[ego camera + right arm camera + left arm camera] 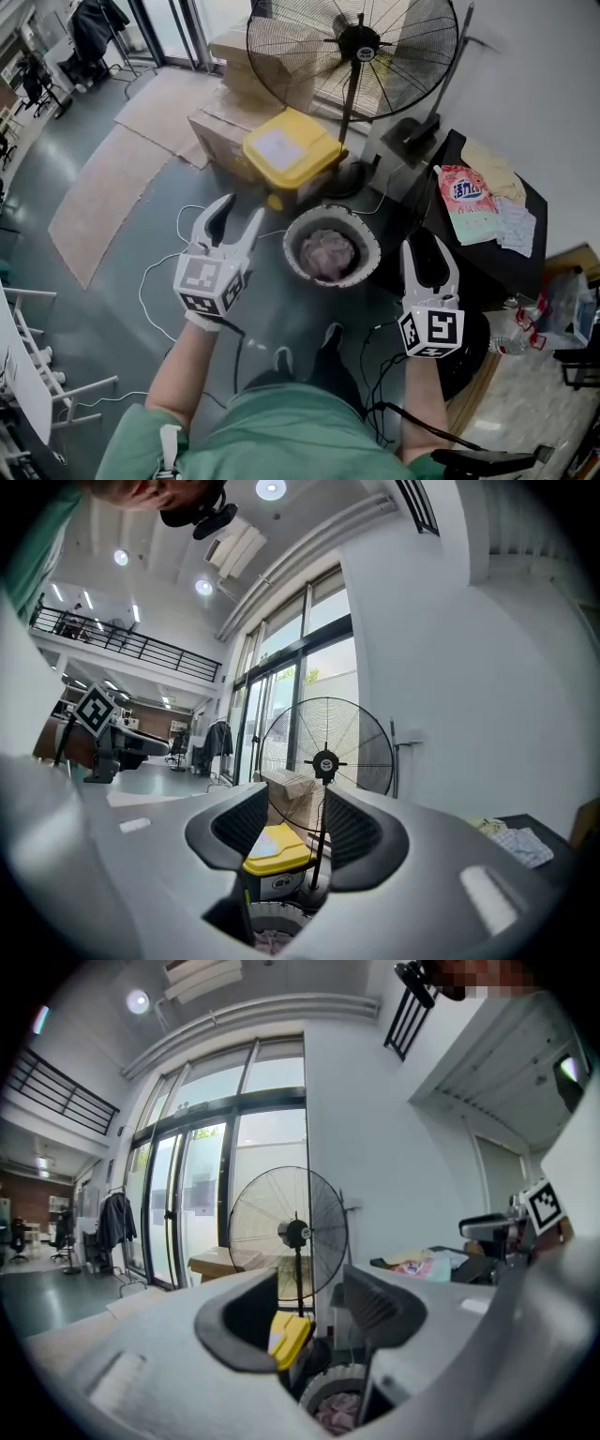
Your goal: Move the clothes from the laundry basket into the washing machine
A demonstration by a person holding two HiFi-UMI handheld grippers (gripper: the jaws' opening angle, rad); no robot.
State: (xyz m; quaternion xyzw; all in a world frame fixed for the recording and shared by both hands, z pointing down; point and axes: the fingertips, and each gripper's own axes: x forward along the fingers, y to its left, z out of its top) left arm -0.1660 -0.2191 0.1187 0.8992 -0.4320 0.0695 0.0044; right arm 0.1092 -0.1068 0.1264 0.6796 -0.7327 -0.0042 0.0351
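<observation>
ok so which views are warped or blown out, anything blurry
Left gripper view: strong fisheye, dark corners, windows washed pale by daylight. Right gripper view: same fisheye, ceiling lights glaring. Head view: evenly lit, fan sharp, little distortion.

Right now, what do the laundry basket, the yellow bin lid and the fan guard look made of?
Laundry basket: white and matte, with a rim that looks slotted, so likely moulded plastic.
Yellow bin lid: smooth, with a slight sheen and rounded corners, so probably plastic.
Fan guard: thin black radial wires, likely painted metal, though the look alone can't confirm it.
</observation>
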